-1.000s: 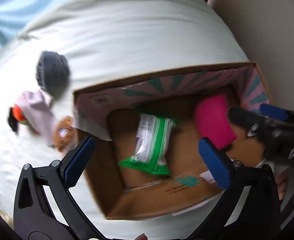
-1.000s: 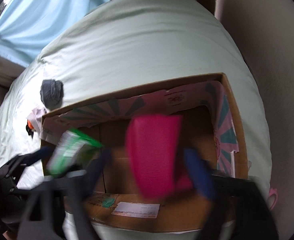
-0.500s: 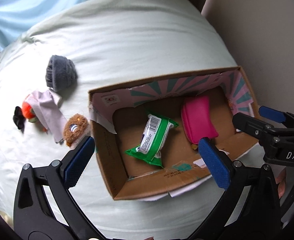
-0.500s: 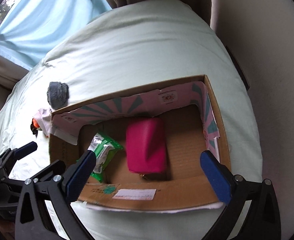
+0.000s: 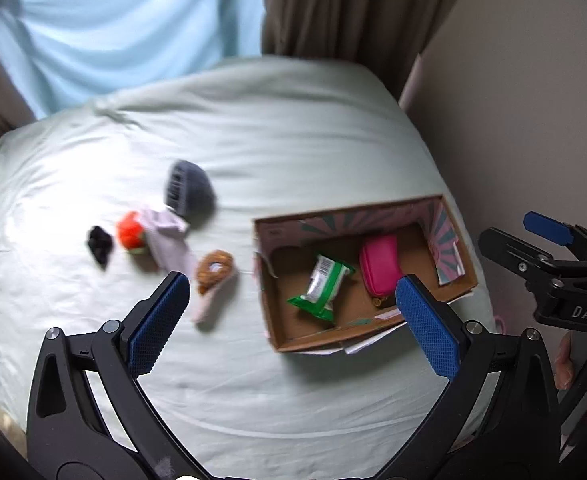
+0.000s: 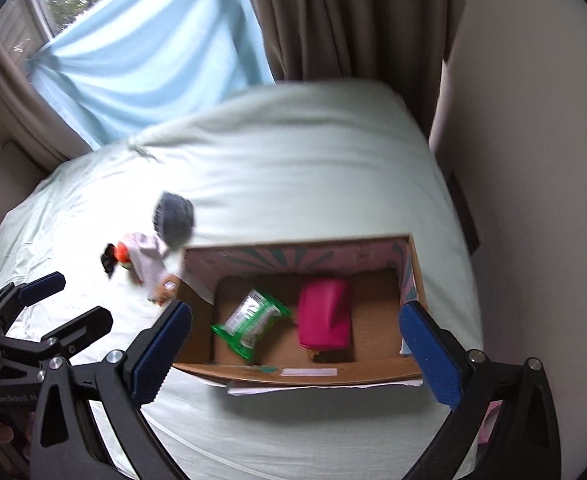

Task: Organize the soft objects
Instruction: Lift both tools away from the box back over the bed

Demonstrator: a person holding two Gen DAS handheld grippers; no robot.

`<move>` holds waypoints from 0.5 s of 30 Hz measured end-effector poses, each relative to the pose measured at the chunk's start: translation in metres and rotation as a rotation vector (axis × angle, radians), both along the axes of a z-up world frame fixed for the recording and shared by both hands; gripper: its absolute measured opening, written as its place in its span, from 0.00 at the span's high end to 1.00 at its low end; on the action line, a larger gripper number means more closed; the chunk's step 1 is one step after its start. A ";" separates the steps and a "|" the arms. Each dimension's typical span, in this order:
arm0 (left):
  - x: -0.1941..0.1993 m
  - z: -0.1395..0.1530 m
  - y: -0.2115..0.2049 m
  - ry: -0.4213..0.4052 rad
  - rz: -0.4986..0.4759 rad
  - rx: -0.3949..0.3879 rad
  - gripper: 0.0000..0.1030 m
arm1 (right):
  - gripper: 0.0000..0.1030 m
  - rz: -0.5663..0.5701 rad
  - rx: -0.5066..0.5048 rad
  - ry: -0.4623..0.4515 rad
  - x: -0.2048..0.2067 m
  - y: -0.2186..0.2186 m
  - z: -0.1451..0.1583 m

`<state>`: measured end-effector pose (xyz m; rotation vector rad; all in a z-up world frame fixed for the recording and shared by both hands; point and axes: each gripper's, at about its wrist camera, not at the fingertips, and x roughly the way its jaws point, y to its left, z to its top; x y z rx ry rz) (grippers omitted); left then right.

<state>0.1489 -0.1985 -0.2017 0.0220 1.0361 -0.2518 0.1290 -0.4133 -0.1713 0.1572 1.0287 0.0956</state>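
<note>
An open cardboard box (image 5: 459, 280) (image 6: 197, 280) lies on the bed. Inside it are a green wipes pack (image 5: 321, 288) (image 6: 251, 322) and a pink pouch (image 5: 379, 266) (image 6: 325, 316). Left of the box on the sheet lie a grey knit hat (image 5: 189, 194) (image 6: 173, 218), a pale cloth (image 5: 165, 236) (image 6: 145, 256), an orange toy (image 5: 131, 232), a black item (image 5: 100, 242) and a brown plush (image 5: 213, 276). My left gripper (image 5: 293, 320) is open and empty, high above the bed. My right gripper (image 6: 295, 352) is open and empty above the box's near edge.
The pale green bed (image 5: 253, 140) fills both views. A beige wall (image 5: 533, 100) is on the right. A brown curtain (image 6: 353, 20) and a light blue curtain (image 6: 145, 60) hang at the back.
The right gripper let the pink pouch go into the box and opened. Both grippers have pulled up and back, so the box looks smaller and the loose items at left show.
</note>
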 end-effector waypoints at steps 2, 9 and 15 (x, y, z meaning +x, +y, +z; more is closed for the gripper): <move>-0.012 0.020 0.016 -0.035 0.025 -0.005 0.00 | 0.00 0.012 -0.014 -0.047 -0.010 0.011 0.022; -0.058 0.077 0.074 -0.162 0.118 0.006 0.00 | 0.00 0.072 -0.072 -0.214 -0.045 0.060 0.085; -0.095 0.103 0.132 -0.234 0.223 0.011 0.00 | 0.00 0.128 -0.101 -0.317 -0.078 0.105 0.121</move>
